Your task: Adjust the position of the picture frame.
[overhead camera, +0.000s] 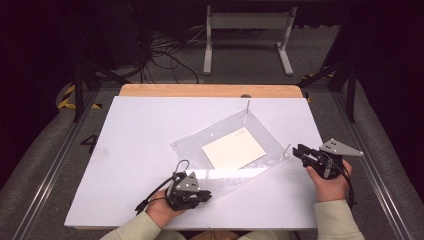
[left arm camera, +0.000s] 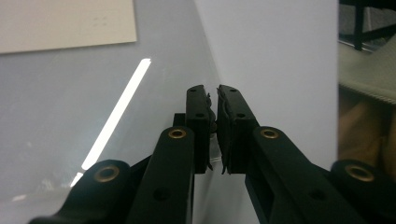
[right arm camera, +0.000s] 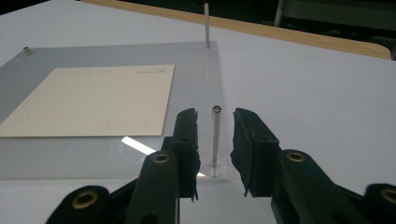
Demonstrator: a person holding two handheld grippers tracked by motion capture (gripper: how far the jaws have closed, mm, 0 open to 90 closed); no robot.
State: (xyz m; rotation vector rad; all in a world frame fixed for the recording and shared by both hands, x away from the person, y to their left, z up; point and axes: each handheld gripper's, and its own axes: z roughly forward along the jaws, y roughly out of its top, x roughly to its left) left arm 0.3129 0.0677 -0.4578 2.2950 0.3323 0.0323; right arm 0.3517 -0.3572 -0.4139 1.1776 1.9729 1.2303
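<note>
Holding the clear acrylic plate [overhead camera: 227,150] at its near corner with my left gripper [overhead camera: 200,196]: in the left gripper view the pads are pinched almost together on the sheet's edge, so that one is clamped on the plate. Right gripper [overhead camera: 300,151] sits at the plate's right corner, jaws apart, straddling the near steel pin [right arm camera: 216,140] without touching it; not gripping anything.

Plate lies flat on the white table [overhead camera: 135,150], turned diagonally, right of table centre. A cream paper card [overhead camera: 233,148] lies at the plate's middle; can't tell whether it is on top or under the sheet. A second pin [overhead camera: 247,106] stands at the plate's far corner, and a small stud [right arm camera: 27,49] at the left corner.

Handling guess: plate is stiff, light, slick and scratch-prone, and thin at the edge, so little bite area. A one-corner pinch will let it pivot or slip. Better to grab opposite corners, pads well onto the flat faces, and keep it level so the card doesn't slide. The pin is thin and smooth; it looks like a poor handle, and side load may bend it or crack the acrylic at its hole. Close on it square if it has to be held.
</note>
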